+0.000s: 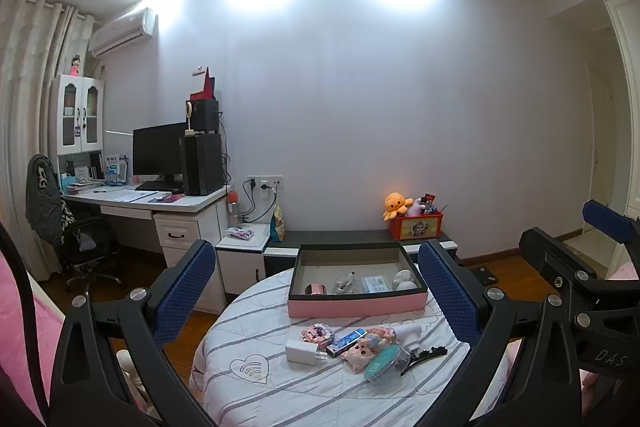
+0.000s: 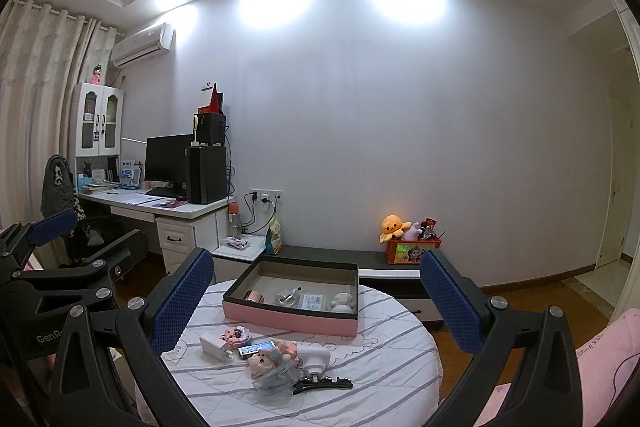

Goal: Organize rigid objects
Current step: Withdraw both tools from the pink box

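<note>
An open pink box (image 1: pixel 356 301) (image 2: pixel 288 319) stands at the far side of the round cloth-covered table (image 1: pixel 280 399) (image 2: pixel 380 367); inside are a copper ring, a clear bottle, a card and a white figure. Nearer lie a white charger (image 1: pixel 301 350) (image 2: pixel 214 343), pink block toy (image 1: pixel 317 333), blue packet (image 1: pixel 346 341), doll (image 1: pixel 362 349) (image 2: pixel 268 357), clear round container (image 1: pixel 384 363), white device (image 2: pixel 316 357) and black hair clip (image 1: pixel 424 355) (image 2: pixel 322 383). My left gripper (image 1: pixel 318 267) and right gripper (image 2: pixel 318 267) hover open and empty above the table's near side.
A desk with monitor (image 1: pixel 158 151) and an office chair (image 1: pixel 80 239) stand at the left. Behind the table are a small white cabinet (image 1: pixel 240 255) and a low bench with a red bin (image 1: pixel 416 227) and an orange plush. Pink bedding (image 2: pixel 600 359) lies at both sides.
</note>
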Demonstrator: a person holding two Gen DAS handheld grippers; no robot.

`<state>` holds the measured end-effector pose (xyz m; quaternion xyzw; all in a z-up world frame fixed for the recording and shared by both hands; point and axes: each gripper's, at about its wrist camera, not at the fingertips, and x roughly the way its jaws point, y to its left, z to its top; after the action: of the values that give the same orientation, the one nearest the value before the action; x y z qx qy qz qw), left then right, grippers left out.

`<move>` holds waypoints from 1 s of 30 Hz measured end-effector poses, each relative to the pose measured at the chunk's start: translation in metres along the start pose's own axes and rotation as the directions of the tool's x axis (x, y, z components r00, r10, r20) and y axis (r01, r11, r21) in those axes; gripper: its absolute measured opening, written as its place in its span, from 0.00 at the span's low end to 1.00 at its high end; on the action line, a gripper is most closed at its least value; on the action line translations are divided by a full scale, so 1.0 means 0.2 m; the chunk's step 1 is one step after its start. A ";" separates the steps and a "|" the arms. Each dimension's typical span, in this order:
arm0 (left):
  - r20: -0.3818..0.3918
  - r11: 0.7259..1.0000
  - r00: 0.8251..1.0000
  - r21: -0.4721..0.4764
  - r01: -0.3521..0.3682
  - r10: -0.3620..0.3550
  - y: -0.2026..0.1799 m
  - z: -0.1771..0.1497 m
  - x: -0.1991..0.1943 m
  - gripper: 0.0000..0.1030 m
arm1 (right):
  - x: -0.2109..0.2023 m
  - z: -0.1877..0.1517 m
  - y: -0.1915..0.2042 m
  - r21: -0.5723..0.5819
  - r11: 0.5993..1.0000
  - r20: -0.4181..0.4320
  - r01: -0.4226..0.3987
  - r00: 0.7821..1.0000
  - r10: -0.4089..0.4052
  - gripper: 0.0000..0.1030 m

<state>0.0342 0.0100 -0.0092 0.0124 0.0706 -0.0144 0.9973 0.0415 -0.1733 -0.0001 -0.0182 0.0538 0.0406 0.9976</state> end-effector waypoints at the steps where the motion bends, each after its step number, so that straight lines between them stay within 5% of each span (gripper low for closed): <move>1: 0.000 1.000 1.000 -0.001 0.001 -0.001 0.00 0.00 0.00 0.99 | 0.00 0.00 0.00 0.000 1.000 0.000 0.000 1.000 0.000 1.00; 9: -0.029 1.000 1.000 0.004 0.008 -0.008 0.00 -0.02 0.05 1.00 | 0.02 -0.02 -0.01 0.003 1.000 -0.017 -0.002 1.000 0.002 1.00; 15: -0.138 0.999 0.989 -0.004 0.048 -0.048 0.00 -0.15 0.24 1.00 | 0.15 -0.12 -0.02 0.012 1.000 -0.089 -0.005 0.996 0.006 1.00; 24: -0.380 0.995 0.919 -0.026 0.099 -0.101 -0.05 -0.49 0.63 1.00 | 0.48 -0.42 -0.08 0.035 0.999 -0.274 -0.011 0.962 0.020 1.00; 30: -0.489 0.997 0.869 -0.002 0.083 -0.074 -0.02 -0.70 0.77 1.00 | 0.67 -0.68 -0.13 0.118 0.992 -0.428 -0.034 0.900 0.082 1.00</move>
<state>0.1677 0.0052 -0.1705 0.0223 0.3203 -0.0520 0.9456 0.1625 -0.1940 -0.1481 0.0284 0.2759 0.0624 0.9587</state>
